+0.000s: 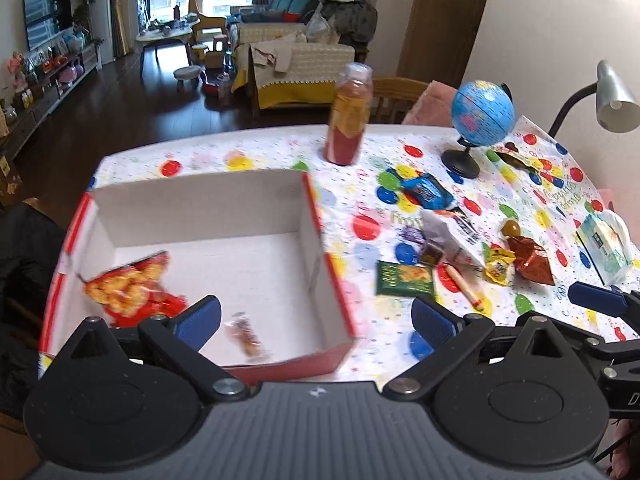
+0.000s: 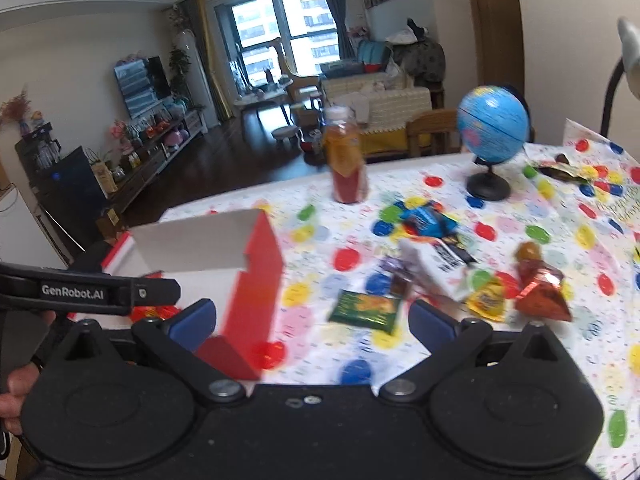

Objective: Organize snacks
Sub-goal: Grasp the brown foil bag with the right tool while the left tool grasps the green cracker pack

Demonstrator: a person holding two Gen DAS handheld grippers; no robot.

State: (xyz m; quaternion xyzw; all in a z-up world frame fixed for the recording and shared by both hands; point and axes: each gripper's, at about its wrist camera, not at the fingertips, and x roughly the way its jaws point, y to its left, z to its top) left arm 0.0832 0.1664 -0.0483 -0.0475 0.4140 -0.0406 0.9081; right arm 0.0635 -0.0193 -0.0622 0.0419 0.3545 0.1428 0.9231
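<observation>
A red cardboard box (image 1: 320, 220) with a white inside sits on the table's left; it also shows in the right wrist view (image 2: 256, 264). Inside lie a red-orange snack bag (image 1: 132, 292) and a small clear-wrapped snack (image 1: 246, 336). My left gripper (image 1: 316, 320) is open and empty above the box's near right corner. My right gripper (image 2: 312, 320) is open and empty, just right of the box. Loose snacks lie right of the box: a green packet (image 1: 404, 278) (image 2: 366, 308), a sausage stick (image 1: 466, 284), a yellow packet (image 2: 486, 300), a red-brown foil bag (image 2: 542, 288), a white packet (image 2: 434, 264) and a blue packet (image 2: 426, 220).
A red juice bottle (image 1: 348, 116) and a blue globe (image 1: 480, 116) stand at the table's far side. A tissue pack (image 1: 604, 248) lies at the right, a desk lamp (image 1: 612, 96) behind it. A dotted cloth (image 1: 360, 188) covers the table. Wooden chair (image 1: 394, 98) beyond.
</observation>
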